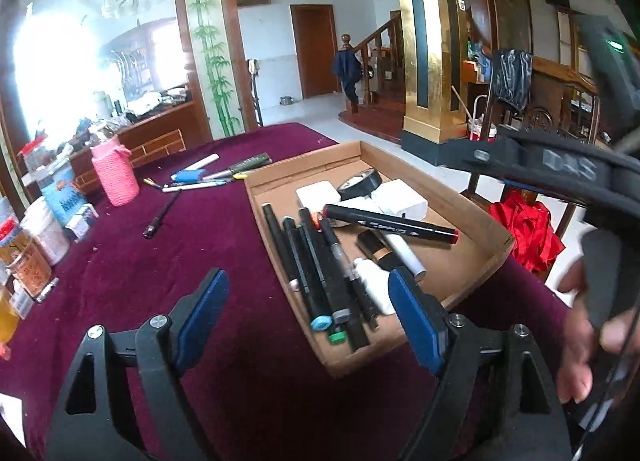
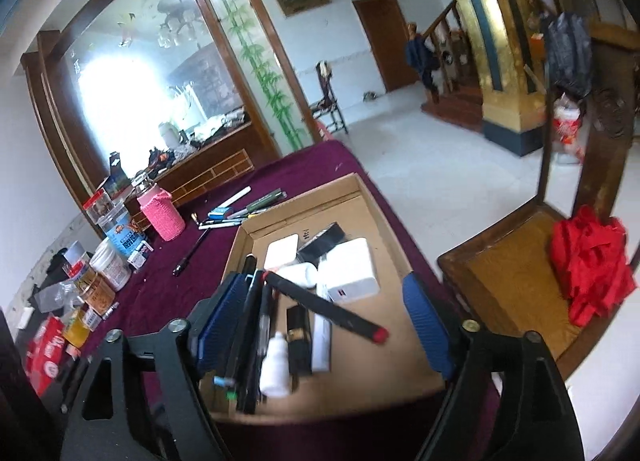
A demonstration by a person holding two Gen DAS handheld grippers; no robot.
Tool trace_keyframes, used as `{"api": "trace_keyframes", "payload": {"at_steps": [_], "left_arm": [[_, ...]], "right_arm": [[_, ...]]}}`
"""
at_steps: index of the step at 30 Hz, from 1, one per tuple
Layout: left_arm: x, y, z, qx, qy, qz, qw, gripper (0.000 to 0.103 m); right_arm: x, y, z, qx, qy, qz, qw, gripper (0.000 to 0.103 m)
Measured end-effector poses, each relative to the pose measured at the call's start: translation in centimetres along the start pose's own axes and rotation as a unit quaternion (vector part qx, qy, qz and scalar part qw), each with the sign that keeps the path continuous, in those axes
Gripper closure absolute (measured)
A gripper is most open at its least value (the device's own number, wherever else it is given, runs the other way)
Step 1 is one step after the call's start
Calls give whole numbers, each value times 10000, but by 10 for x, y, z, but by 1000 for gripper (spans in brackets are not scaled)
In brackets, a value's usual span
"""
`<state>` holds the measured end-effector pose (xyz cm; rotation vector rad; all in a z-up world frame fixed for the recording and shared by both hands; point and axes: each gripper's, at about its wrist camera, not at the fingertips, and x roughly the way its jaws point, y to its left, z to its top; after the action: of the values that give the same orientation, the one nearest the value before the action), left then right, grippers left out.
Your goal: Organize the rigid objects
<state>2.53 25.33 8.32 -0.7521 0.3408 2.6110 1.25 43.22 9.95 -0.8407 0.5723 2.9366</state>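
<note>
Markers boxed, left gripper wide, empty

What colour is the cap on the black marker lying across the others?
Red cap, clearest in the left wrist view.

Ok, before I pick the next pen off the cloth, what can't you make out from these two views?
- Print on the red-capped marker: too small in the left wrist view, motion-blurred in the right.
- Tape roll: smeared in the right wrist view.
- Small white bottle: lower part hidden behind the left gripper's blue pad.
- Loose pens beyond the cardboard tray: too far to sort by kind.
</note>
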Motion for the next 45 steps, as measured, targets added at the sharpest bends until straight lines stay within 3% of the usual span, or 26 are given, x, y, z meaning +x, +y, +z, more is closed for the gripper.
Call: {"api": "trace_keyframes", "payload": {"at_steps": [4, 7, 12, 17, 22, 45], "left_arm": [[-10, 7, -2, 34, -213, 4, 9998, 18], [-11, 13, -3, -18, -267, -7, 9996, 17], [7, 22, 0, -204, 217, -8, 9996, 17], [9, 29, 0, -434, 172, 273, 9985, 17], [8, 33, -1, -475, 133, 500, 9975, 17], [8, 35, -1, -421, 162, 555, 9974, 17]], "right_arm": [[-22, 8, -20, -235, -321, -440, 9982, 12], [-25, 9, -35, -267, -428, -747, 9959, 11], [-29, 6, -46, -421, -693, -1143, 9901, 10], [-38, 2, -46, -328, -872, -1009, 9905, 9], [-37, 21, -50, -778, -967, -1052, 9867, 9], [-31, 37, -56, -1163, -900, -1000, 9841, 8]]}}
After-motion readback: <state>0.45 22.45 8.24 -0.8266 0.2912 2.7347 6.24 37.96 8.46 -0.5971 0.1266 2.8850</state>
